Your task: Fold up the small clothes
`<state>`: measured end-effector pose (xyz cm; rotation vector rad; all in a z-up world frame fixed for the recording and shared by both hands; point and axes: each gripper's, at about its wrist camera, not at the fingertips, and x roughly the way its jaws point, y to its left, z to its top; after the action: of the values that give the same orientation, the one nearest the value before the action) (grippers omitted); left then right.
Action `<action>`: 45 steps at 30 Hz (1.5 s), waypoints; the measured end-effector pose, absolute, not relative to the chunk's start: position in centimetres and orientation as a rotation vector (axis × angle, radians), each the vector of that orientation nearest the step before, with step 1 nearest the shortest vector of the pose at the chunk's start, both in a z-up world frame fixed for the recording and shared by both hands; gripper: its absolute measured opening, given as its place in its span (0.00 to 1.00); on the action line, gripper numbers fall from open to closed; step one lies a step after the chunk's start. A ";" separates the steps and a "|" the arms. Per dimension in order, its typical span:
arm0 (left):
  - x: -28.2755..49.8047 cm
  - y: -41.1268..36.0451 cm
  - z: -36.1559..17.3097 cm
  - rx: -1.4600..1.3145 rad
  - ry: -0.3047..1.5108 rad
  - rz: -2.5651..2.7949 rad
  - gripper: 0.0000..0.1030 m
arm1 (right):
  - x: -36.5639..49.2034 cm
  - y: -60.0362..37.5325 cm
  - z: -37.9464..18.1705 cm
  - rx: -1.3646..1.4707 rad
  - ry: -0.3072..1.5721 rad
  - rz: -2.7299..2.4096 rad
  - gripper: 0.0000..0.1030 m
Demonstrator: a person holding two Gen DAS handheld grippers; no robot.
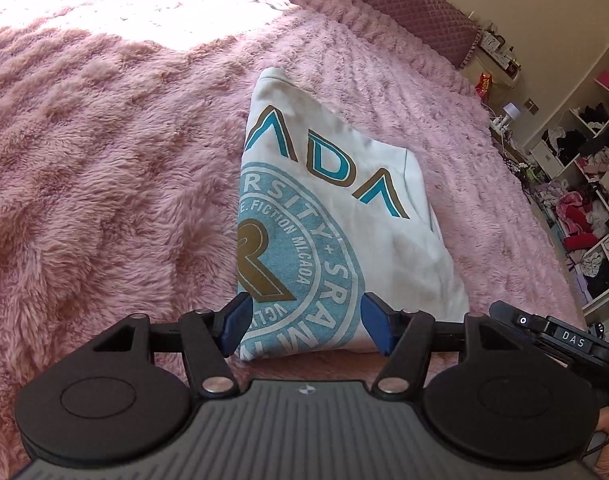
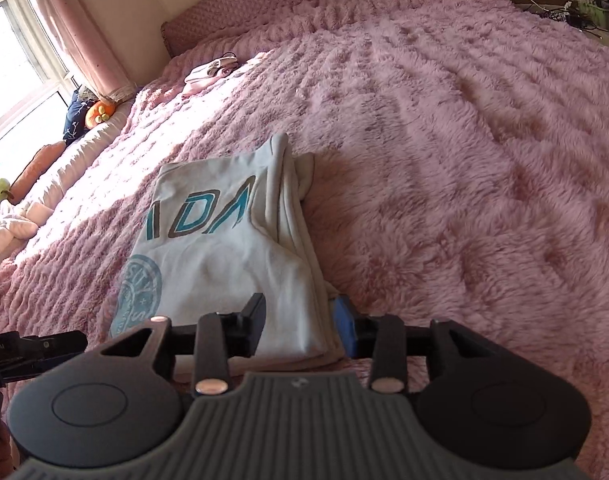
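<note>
A white T-shirt [image 1: 380, 236] with teal and brown lettering and a round teal print lies folded into a narrow stack on the pink fluffy bedspread [image 1: 104, 160]. My left gripper [image 1: 304, 322] is open, its blue pads on either side of the shirt's near left corner. The right wrist view shows the same shirt [image 2: 232, 256] with its folded layers stacked along the right edge. My right gripper [image 2: 300, 322] is open around the shirt's near right corner. The other gripper shows at the edge of each view.
A small pink garment [image 2: 210, 74] lies far up the bedspread [image 2: 464, 160] near the quilted headboard [image 2: 264, 4]. Pillows and soft toys [image 2: 8, 216] line the window side. Shelves full of clothes [image 1: 588, 200] stand beyond the bed's right edge.
</note>
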<state>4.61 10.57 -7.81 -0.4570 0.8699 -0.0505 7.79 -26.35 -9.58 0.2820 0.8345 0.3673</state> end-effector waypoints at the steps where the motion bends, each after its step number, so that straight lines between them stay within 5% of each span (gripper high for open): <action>1: 4.2 10.1 -7.0 -0.445 0.880 -0.034 0.72 | 7.0 -25.6 -8.2 0.247 0.820 0.367 0.47; 5: 2.2 8.5 -4.5 -0.402 0.879 0.012 0.79 | 4.0 -22.5 -4.3 0.084 0.764 0.328 0.69; 13: -0.7 6.0 -1.6 -0.311 0.879 0.117 0.85 | -0.6 -18.4 -1.3 -0.088 0.765 0.257 0.79; 45: -1.9 4.1 -0.7 -0.221 0.943 0.184 0.85 | -3.5 -16.4 -0.1 -0.125 0.833 0.173 0.79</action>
<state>-1.88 4.14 -0.68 -0.2205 0.9426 0.1839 -3.49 -16.36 -0.09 -0.1245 0.8330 0.1728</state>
